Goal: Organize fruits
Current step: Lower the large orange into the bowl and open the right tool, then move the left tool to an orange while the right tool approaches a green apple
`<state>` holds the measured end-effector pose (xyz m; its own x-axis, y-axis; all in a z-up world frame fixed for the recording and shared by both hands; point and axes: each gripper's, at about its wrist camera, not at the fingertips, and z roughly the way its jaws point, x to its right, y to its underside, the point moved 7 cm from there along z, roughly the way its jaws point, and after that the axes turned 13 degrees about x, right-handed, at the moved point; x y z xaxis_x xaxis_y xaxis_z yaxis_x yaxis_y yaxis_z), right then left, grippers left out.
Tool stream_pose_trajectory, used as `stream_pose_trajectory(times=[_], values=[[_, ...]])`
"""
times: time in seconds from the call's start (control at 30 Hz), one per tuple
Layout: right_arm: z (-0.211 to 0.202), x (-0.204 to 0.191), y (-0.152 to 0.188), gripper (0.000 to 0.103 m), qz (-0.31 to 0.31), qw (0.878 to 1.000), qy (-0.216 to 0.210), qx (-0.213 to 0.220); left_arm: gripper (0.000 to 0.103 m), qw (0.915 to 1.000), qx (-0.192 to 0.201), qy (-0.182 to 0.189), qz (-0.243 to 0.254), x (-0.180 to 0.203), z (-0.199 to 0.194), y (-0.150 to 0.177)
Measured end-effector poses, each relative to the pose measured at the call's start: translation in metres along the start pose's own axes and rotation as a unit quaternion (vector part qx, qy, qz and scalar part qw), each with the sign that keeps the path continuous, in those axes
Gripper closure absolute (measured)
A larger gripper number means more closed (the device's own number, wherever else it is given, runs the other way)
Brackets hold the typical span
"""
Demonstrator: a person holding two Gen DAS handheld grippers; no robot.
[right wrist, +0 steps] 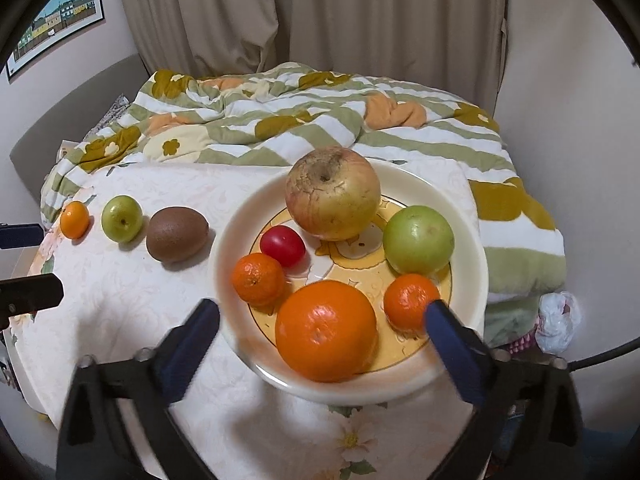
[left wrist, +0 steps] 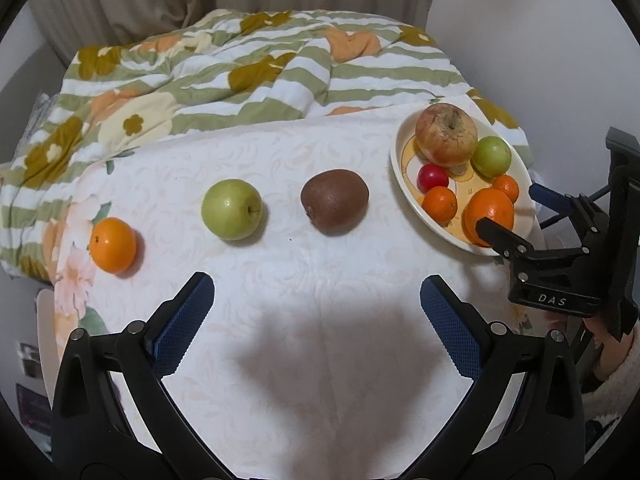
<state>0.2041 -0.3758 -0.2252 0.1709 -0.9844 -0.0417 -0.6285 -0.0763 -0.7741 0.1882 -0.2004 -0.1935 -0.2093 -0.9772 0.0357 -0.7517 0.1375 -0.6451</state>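
Observation:
A cream plate [right wrist: 468, 240] holds a big reddish-yellow apple [right wrist: 333, 194], a green apple [right wrist: 418, 239], a small red fruit [right wrist: 282, 245], two small mandarins [right wrist: 258, 279] and a large orange [right wrist: 326, 330]. My right gripper [right wrist: 322, 308] is open, its jaws standing either side of the large orange above the plate's near rim. On the white cloth lie a kiwi [left wrist: 334, 201], a green apple [left wrist: 231, 209] and a small orange [left wrist: 112, 245] in a row. My left gripper [left wrist: 316, 292] is open and empty, in front of the row.
A striped flowered quilt [left wrist: 256, 68] lies bunched behind the white cloth [left wrist: 312, 320]. Curtains [right wrist: 320, 12] hang at the back. The plate [left wrist: 404, 184] sits at the cloth's right edge. A white plastic bag [right wrist: 558, 320] lies below at the right.

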Motion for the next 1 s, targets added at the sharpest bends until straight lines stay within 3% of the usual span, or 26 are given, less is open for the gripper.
stream_pose_trajectory(times=[0.27, 0.57, 1.0], values=[[-0.025, 0.008, -0.003, 0.000, 0.004, 1.000, -0.006, 0.007, 0.000, 0.9999, 0.006, -0.005, -0.009, 0.001, -0.012, 0.000], [-0.063, 0.005, -0.022, 0.000, -0.028, 1.000, 0.003, 0.012, 0.000, 0.9981, 0.050, -0.026, -0.023, -0.005, -0.061, 0.000], [-0.096, -0.042, -0.053, 0.000, -0.065, 0.997, -0.012, 0.044, 0.000, 0.9888, 0.094, -0.088, -0.075, -0.077, -0.121, 0.012]])
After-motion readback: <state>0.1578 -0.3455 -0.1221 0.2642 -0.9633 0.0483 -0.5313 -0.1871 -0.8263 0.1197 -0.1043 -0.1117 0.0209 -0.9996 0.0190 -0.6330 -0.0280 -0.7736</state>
